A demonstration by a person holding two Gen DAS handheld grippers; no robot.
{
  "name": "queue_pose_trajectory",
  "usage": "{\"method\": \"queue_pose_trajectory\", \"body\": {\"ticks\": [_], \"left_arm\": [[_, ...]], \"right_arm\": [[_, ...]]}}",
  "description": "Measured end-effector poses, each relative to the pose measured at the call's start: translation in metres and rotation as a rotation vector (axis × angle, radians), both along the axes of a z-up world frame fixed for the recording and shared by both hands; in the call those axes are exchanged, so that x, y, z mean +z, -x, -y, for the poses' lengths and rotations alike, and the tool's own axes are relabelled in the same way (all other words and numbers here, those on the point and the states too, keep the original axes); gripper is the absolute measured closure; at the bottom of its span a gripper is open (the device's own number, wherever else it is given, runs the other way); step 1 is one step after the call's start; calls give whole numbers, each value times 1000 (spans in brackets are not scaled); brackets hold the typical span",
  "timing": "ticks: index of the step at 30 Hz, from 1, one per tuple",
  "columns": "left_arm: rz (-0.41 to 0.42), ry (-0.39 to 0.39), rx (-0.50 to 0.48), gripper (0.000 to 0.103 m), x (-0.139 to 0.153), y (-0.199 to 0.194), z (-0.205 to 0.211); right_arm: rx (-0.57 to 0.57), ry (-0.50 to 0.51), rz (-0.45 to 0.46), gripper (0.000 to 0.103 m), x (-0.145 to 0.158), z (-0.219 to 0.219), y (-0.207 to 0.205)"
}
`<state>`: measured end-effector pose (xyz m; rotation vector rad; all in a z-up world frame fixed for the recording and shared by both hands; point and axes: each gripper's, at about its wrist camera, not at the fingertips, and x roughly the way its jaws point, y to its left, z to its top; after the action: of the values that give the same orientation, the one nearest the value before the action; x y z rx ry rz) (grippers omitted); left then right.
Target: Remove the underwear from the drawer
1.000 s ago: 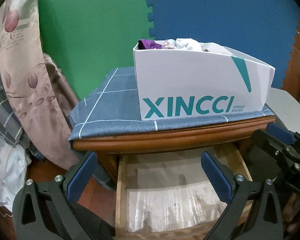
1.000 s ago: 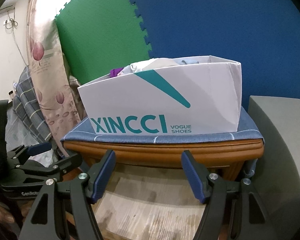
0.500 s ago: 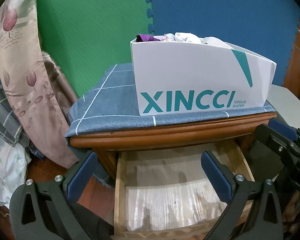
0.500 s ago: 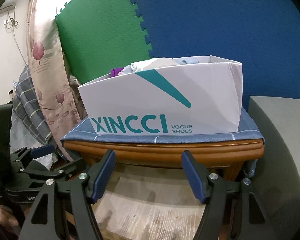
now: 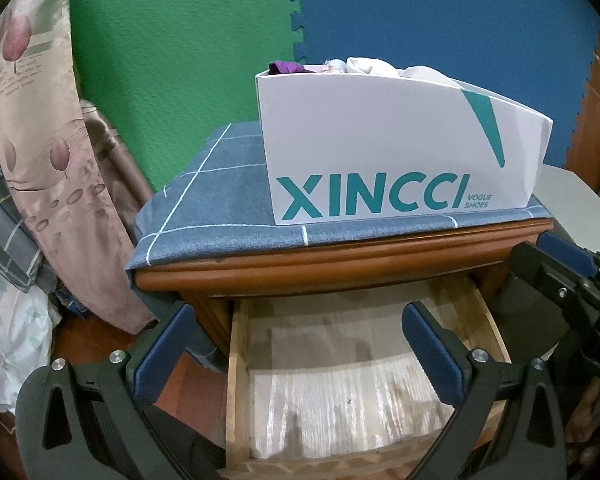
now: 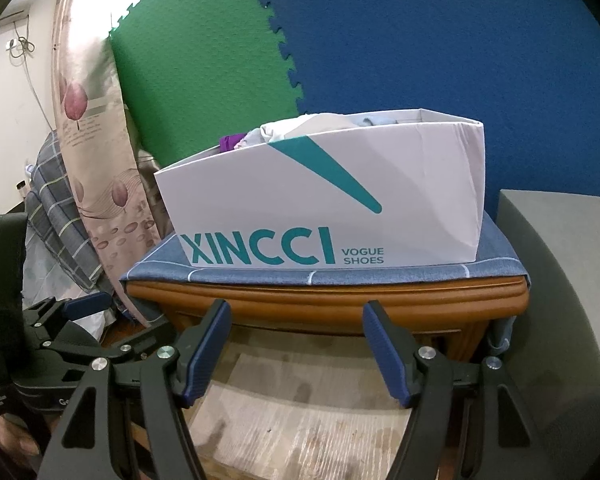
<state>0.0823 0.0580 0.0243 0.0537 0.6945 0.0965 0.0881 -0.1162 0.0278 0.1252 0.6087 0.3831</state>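
Observation:
The wooden drawer [image 5: 233,380] of the nightstand is pulled open; only its paper liner [image 5: 340,392] shows inside. A white XINCCI shoe box [image 5: 380,152] stands on the blue cloth on top, with purple [image 5: 286,67] and white garments [image 5: 370,65] showing above its rim. My left gripper [image 5: 300,356] is open and empty above the drawer. My right gripper [image 6: 296,354] is open and empty over the drawer [image 6: 300,420], in front of the box [image 6: 340,200]. Each gripper shows at the edge of the other's view.
The nightstand's blue checked cloth [image 5: 212,200] has bare room left of the box. Patterned bedding [image 5: 40,140] piles up at the left. A grey surface [image 6: 560,280] stands at the right. Green and blue foam mats [image 5: 340,8] cover the wall behind.
The left gripper has drifted slightly left and down. The right gripper has barely moved. Both stay open and empty.

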Motion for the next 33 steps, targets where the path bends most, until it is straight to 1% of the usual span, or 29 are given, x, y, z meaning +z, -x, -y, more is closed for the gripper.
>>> {"method": "queue_pose_trajectory", "body": {"ticks": [33], "left_arm": [[-9, 6, 2, 0, -2, 2, -1]], "right_arm": [[3, 4, -7, 33, -1, 0, 0]]}}
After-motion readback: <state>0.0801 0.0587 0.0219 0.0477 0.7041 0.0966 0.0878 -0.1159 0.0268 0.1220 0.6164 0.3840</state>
